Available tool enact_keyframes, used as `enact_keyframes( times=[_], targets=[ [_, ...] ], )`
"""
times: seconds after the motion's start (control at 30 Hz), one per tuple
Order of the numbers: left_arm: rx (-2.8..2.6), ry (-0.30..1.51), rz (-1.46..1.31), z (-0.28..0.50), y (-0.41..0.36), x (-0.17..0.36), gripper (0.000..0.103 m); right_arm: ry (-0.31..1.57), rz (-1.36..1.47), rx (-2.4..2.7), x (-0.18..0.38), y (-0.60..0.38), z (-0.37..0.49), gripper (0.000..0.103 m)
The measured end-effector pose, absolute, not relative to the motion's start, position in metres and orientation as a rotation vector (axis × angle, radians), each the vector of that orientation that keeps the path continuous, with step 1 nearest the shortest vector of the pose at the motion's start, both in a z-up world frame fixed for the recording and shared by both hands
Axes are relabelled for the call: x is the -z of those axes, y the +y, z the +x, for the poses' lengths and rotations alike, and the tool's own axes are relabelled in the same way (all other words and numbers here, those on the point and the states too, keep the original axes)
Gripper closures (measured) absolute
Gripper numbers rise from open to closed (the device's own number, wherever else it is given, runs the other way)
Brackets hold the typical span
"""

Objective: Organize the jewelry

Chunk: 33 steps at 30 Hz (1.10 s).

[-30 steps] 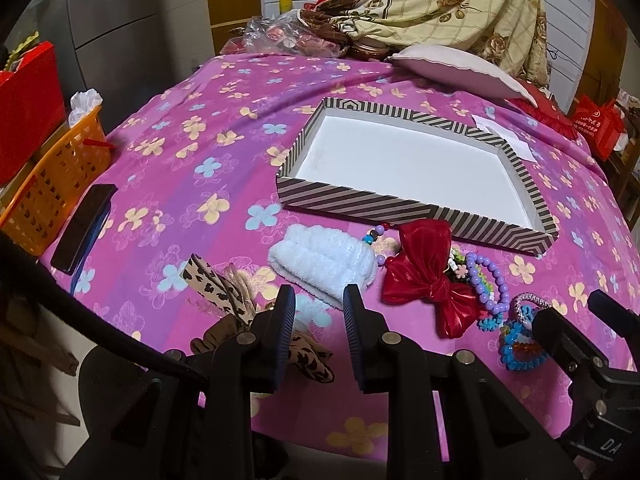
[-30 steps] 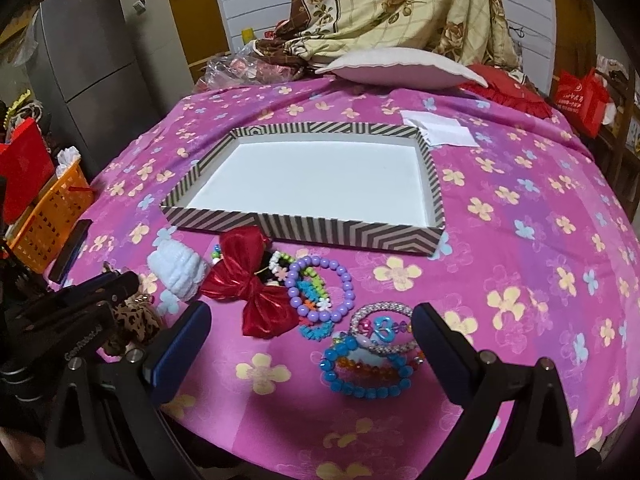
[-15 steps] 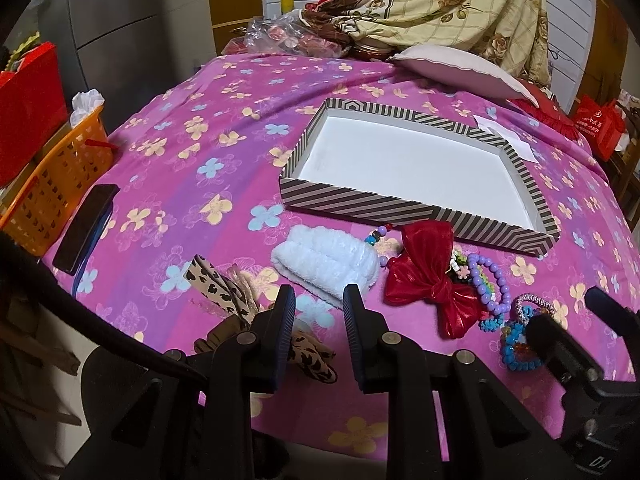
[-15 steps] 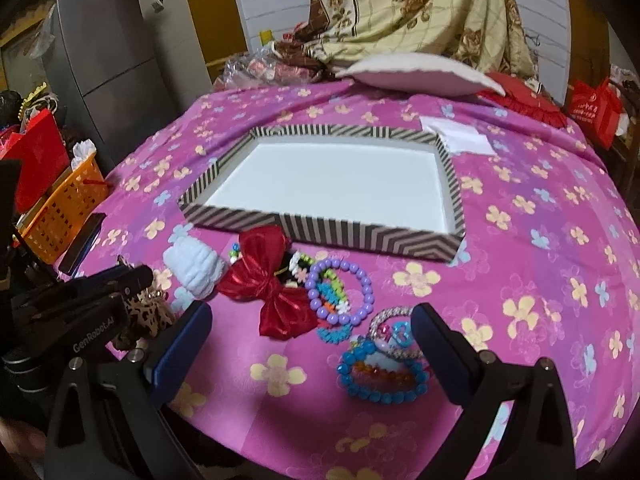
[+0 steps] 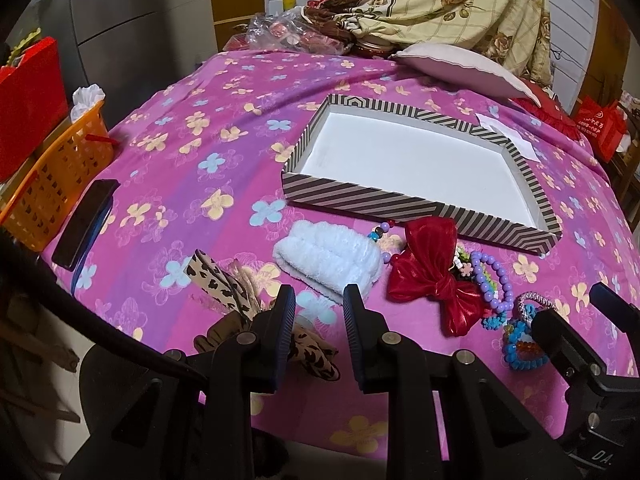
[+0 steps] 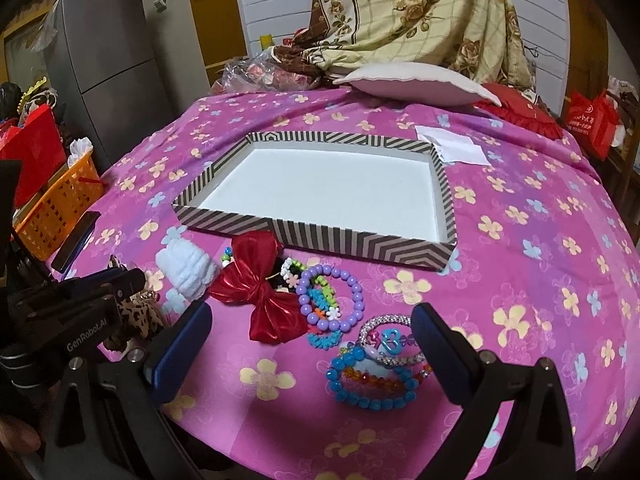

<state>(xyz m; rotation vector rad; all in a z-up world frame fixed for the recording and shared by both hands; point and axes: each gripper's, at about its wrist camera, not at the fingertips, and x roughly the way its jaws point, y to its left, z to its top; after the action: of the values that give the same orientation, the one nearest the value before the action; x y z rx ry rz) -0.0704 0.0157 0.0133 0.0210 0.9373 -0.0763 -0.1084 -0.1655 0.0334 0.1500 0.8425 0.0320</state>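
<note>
Right wrist view has risen slightly; right gripper (image 6: 310, 340) stays wide above the blue bracelet (image 6: 370, 380). Left gripper (image 5: 318, 312) stays narrow, empty. Striped box (image 6: 360, 246) remains unfilled.

Leopard-print fabric hair tie (image 5: 224, 284): lower part hidden behind left gripper (image 5: 319, 312) fingers. Small multicoloured bead strand (image 5: 380, 232): mostly tucked under shiny red ribbon bow (image 5: 434, 272). Blue bead bracelet (image 5: 520, 344): partly behind right gripper's black body, possibly touching. Orange plastic basket (image 5: 56, 184): cut by left edge.

One striped box (image 6: 446, 192), one red bow (image 6: 262, 284), one white scrunchie (image 6: 186, 266)
</note>
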Motion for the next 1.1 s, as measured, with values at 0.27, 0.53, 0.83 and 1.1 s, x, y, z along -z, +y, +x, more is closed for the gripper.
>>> enact_keyframes(
  times=[0.27, 0.53, 0.83, 1.1],
  targets=[
    [0.078, 0.948, 0.021, -0.071, 0.015, -0.010, 0.057, 0.890, 0.203, -0.021, -0.028, -0.172, -0.106, 0.001],
    [0.080, 0.957, 0.019, -0.072, 0.013, -0.008, 0.057, 0.902, 0.189, -0.016, -0.025, -0.170, -0.105, 0.001],
    [0.072, 0.958, 0.013, -0.072, 0.013, -0.008, 0.057, 0.920, 0.181, -0.010, -0.021, -0.169, -0.104, 0.001],
    [0.072, 0.960, 0.013, -0.072, 0.014, -0.008, 0.057, 0.920, 0.185, -0.011, -0.021, -0.169, -0.105, 0.001]
  ],
)
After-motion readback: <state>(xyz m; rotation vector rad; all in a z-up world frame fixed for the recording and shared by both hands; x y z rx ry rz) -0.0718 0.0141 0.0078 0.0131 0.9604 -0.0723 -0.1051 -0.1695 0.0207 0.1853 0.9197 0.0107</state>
